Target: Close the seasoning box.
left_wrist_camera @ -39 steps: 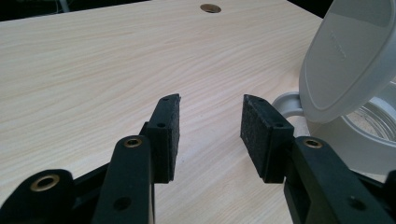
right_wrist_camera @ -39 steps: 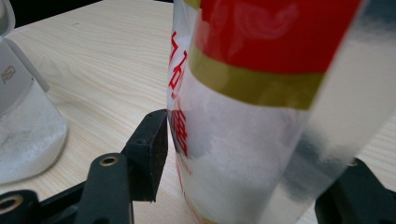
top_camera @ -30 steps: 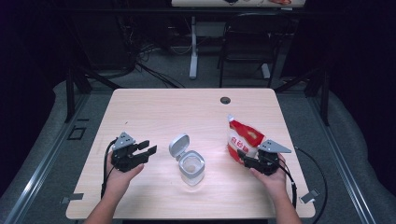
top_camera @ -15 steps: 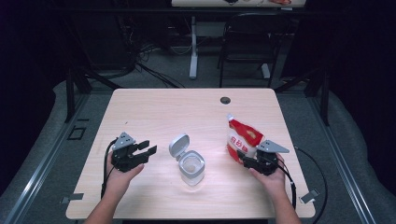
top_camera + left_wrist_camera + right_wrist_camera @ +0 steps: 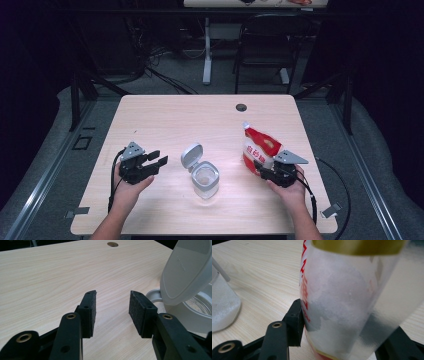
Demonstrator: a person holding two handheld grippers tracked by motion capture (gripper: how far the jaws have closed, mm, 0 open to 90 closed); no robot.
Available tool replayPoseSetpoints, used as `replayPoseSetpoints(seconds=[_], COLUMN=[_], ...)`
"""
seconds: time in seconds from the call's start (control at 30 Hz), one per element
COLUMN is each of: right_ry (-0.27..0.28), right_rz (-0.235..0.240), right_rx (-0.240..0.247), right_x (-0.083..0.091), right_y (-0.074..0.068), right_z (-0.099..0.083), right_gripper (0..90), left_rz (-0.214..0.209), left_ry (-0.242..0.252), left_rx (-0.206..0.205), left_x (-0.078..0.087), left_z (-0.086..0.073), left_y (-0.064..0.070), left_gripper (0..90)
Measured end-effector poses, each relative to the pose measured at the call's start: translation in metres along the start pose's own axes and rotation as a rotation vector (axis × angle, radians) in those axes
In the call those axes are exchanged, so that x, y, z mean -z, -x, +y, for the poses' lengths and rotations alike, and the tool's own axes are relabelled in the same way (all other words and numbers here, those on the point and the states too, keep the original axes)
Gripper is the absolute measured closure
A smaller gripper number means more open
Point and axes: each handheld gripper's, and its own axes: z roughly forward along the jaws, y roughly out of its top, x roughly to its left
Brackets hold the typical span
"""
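The right gripper [image 5: 264, 171] is clamped on the lower part of a red and white bag [image 5: 259, 148] of white grains, standing upright at the table's [image 5: 200, 115] right side. The left gripper [image 5: 159, 161] rests with jaws apart, holding nothing, near the open jar [image 5: 205, 177], whose flipped-up lid [image 5: 191, 156] seems hinged.

We count one wooden table [image 5: 165, 120], one red-and-white pouch [image 5: 258, 148] of white grains, one clear jar [image 5: 205, 178] with one grey flip lid [image 5: 191, 155], and two grippers: left [image 5: 161, 161], right [image 5: 259, 168].
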Motion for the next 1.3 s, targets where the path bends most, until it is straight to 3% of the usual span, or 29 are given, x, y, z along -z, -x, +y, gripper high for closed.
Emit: replayPoseSetpoints(seconds=[0.4,0.57,0.97,1.3], right_ry=[0.009,0.044,0.044,0.071], right_rz=[-0.008,0.007,0.009,0.015], right_rx=[0.009,-0.015,-0.023,-0.067], right_x=[-0.0014,-0.0033,-0.0050,-0.0069], right_y=[-0.0033,-0.0027,-0.0024,-0.0026], right_z=[-0.0012,-0.0052,-0.0050,-0.0074], right_gripper=[48.6,48.0,47.9,45.0], left_rz=[-0.002,-0.001,-0.002,-0.003], left_ry=[-0.003,-0.003,-0.004,-0.005], left_rx=[-0.001,-0.001,0.001,0.003], left_x=[0.0006,0.0001,-0.0003,0.0001], left_z=[0.0002,0.0000,-0.0003,-0.0003], left_y=[-0.0007,-0.0006,-0.0013,-0.0017], left_gripper=[57.9,57.9,57.8,57.8])
